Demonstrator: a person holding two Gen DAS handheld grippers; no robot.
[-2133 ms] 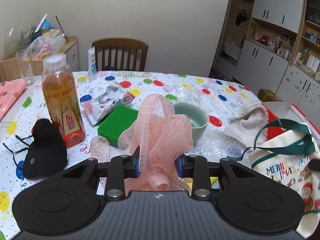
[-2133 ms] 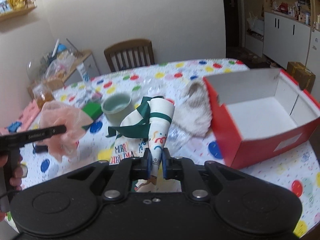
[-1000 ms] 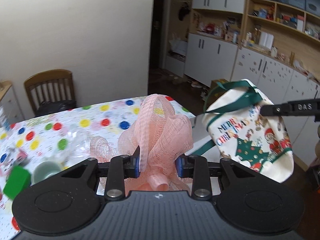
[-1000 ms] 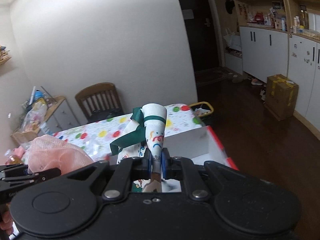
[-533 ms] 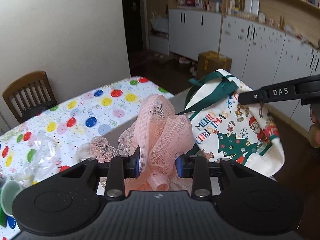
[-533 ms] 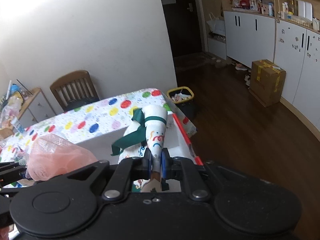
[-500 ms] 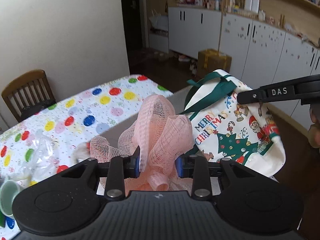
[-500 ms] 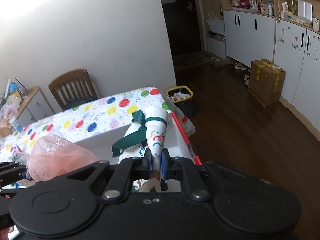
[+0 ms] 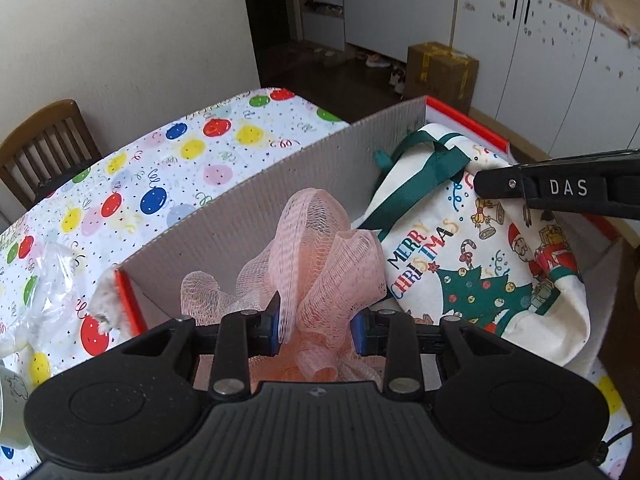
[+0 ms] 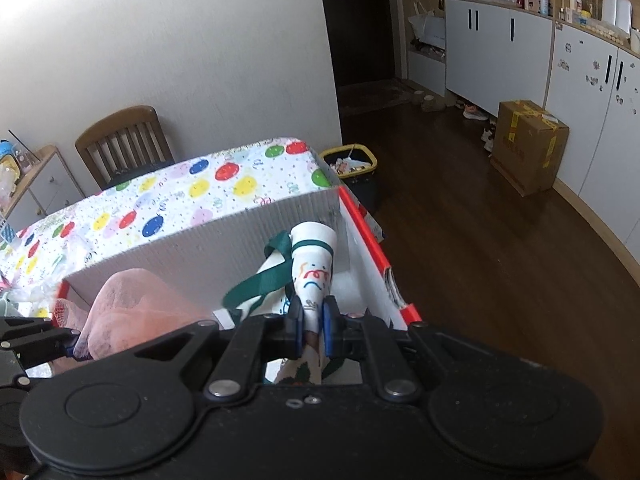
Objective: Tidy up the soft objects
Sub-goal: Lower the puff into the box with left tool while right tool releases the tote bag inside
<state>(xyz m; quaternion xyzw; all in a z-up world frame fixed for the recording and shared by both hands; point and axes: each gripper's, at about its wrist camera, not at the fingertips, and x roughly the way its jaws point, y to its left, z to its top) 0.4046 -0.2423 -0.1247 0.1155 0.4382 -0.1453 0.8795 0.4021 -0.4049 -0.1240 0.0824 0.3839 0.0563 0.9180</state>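
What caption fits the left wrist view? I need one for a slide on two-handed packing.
Left gripper holds a pink mesh sponge over the red box, beside the right gripper's Christmas bag.

— What sits where on the desk?
— The box stands at the desk's right end, open side up. Inside it, the mesh sponge hangs at left, the tote bag at right, the two touching.

— And around it?
— A chair stands behind the desk, against the wall. A bin is on the floor past the desk's end, a carton further right by the cabinets.
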